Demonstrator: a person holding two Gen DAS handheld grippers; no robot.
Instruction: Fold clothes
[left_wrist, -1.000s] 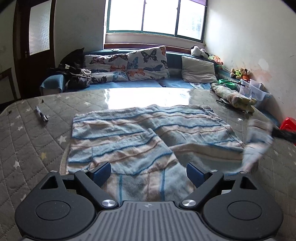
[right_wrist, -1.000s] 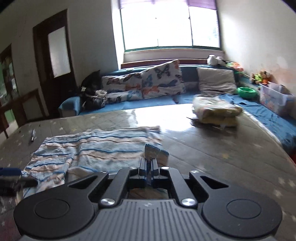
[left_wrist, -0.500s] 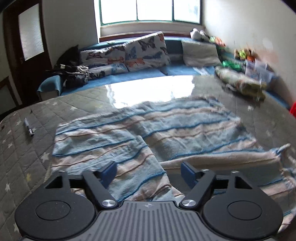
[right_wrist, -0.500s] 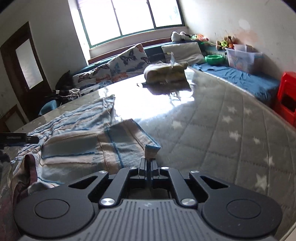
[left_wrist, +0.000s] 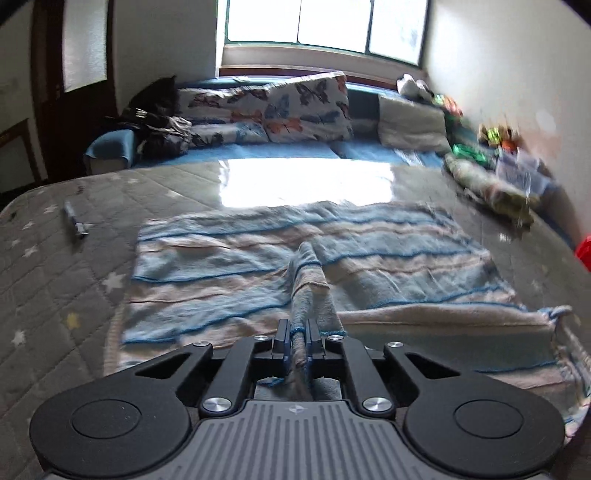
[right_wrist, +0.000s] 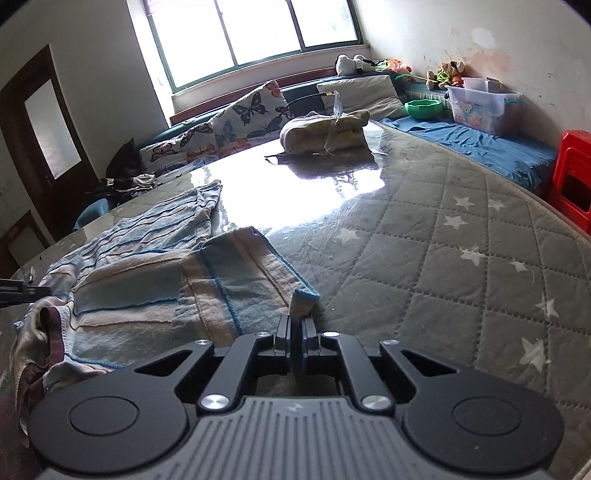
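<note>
A striped blue and beige towel (left_wrist: 258, 266) lies spread on the grey quilted mattress (left_wrist: 55, 280). My left gripper (left_wrist: 296, 338) is shut on a pinched ridge of the towel's near edge, which rises into its jaws. In the right wrist view the same striped towel (right_wrist: 155, 280) lies to the left, partly folded over itself. My right gripper (right_wrist: 296, 328) is shut on the towel's near right corner, low over the mattress (right_wrist: 443, 266). The tip of the left gripper shows at the far left edge of that view.
A folded yellowish bundle (right_wrist: 325, 129) sits at the mattress's far side. A small pen-like item (left_wrist: 75, 223) lies at the left. Behind are butterfly cushions (left_wrist: 280, 107), a blue bench (right_wrist: 472, 144), a plastic box (right_wrist: 480, 103) and a red stool (right_wrist: 572, 177).
My left gripper went from open to shut on the towel's near edge. My right gripper kept its hold on the corner and carried it rightward and down toward the mattress.
</note>
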